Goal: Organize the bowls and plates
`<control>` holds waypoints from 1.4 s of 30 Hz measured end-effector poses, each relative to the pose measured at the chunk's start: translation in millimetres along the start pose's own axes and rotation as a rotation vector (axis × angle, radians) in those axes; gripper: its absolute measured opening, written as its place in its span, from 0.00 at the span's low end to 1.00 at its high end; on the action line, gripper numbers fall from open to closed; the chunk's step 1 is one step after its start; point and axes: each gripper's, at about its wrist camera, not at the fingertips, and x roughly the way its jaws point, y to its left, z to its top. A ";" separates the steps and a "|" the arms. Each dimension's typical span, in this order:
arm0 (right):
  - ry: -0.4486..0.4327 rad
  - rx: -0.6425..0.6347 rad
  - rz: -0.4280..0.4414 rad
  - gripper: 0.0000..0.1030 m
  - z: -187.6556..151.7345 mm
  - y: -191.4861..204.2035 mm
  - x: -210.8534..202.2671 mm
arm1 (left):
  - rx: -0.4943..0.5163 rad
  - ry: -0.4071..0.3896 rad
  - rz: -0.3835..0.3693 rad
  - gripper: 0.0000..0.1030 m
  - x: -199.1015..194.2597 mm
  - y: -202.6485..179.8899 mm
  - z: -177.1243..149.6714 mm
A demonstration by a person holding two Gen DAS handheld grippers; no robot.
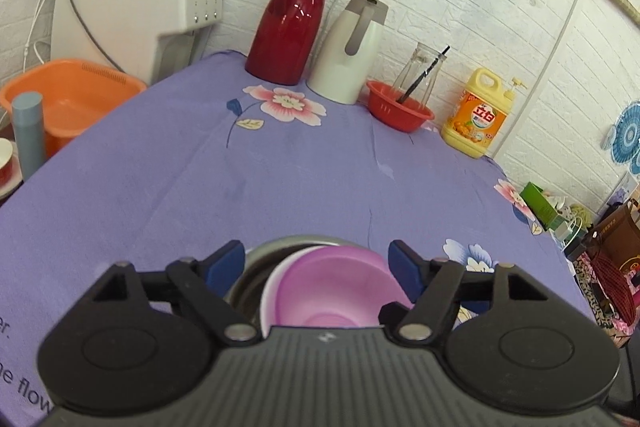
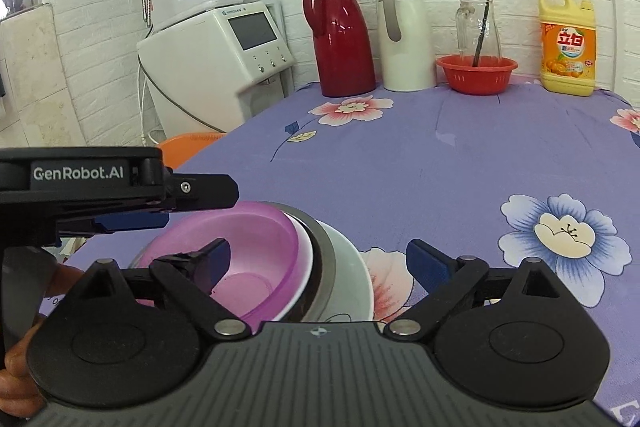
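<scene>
Sitting nested at lower centre of both views: pink bowl (image 1: 334, 291) inside white bowl (image 1: 269, 291) inside steel bowl (image 1: 256, 259), on purple floral surface (image 1: 280, 179). Hovering just over stack, left claw (image 1: 316, 261) spread wide, gripping nothing. Right claw (image 2: 318, 259) also released, left finger (image 2: 218, 255) dipping inside pink bowl rim. Standing along upper back wall: red jug (image 2: 340, 35), white jug (image 2: 404, 35), red basket (image 2: 476, 73), soap bottle (image 2: 568, 43).

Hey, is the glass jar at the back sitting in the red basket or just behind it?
Cannot tell. Both wrist views show the glass jar overlapping the red basket rim, its base hidden.
</scene>
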 end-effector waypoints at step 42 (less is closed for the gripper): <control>-0.153 -0.018 -0.165 1.00 -114.9 20.2 -147.8 | 0.244 -0.152 0.131 0.70 -141.3 -47.7 -144.5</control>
